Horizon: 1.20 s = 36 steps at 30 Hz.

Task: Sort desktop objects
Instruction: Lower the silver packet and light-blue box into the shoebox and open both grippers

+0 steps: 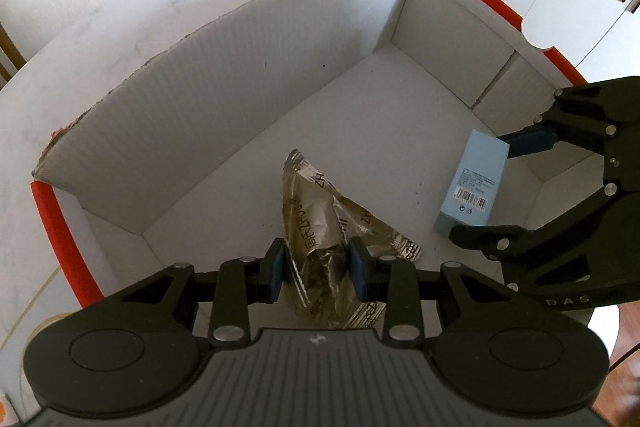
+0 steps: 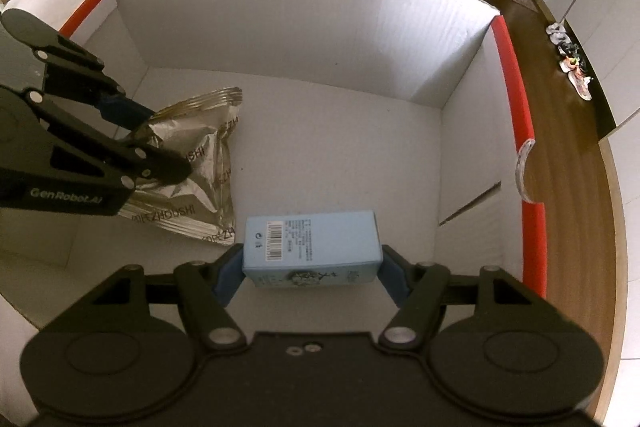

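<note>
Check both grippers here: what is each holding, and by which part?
Left gripper pinches the crinkled silver snack packet near its middle. Right gripper clamps the light blue carton across its two short ends. Both are inside the white cardboard box.

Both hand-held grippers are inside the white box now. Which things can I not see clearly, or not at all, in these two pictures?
- Snack packet: left wrist view, its near end hidden behind the left hand-held gripper.
- Blue carton: right wrist view, both ends covered by the pads of the right hand-held gripper; its small print is unreadable.
- White box: near wall hidden by the gripper bodies in both views.
- The person's hands: out of frame.
</note>
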### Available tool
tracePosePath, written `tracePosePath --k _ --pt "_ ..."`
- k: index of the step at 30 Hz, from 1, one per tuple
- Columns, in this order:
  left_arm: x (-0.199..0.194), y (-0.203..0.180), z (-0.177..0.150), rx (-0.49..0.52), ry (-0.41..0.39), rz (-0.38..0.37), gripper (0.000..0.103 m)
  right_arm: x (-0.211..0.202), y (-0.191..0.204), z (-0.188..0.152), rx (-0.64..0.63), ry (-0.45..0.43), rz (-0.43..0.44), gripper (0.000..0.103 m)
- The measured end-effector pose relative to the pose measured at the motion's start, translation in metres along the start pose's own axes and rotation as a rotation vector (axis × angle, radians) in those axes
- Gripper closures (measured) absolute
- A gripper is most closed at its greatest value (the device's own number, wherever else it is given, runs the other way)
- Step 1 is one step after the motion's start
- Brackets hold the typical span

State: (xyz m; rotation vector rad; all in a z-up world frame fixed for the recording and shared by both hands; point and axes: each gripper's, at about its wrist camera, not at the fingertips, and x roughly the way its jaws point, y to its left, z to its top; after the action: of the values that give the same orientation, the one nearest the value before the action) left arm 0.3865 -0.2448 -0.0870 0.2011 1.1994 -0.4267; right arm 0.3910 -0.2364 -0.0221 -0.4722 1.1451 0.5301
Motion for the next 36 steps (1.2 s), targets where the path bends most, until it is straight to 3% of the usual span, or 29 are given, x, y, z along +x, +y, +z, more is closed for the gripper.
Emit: tracePosePath --k 6,11,36 --pt "-0.007 0.002 -0.001 0.015 -0.006 0.010 0.071 -0.004 -0.004 0.002 0.000 -0.007 0.005 0.031" --pt "-0.022 0.003 -0.002 0.009 -0.045 0.016 0.063 -0.015 -0.005 -0.003 0.007 -0.029 0.004 0.031" --pt "-0.081 -0.007 -0.032 0.031 -0.204 -0.056 0.063 -0.088 0.016 -0.019 0.038 -0.193 0.008 0.035"
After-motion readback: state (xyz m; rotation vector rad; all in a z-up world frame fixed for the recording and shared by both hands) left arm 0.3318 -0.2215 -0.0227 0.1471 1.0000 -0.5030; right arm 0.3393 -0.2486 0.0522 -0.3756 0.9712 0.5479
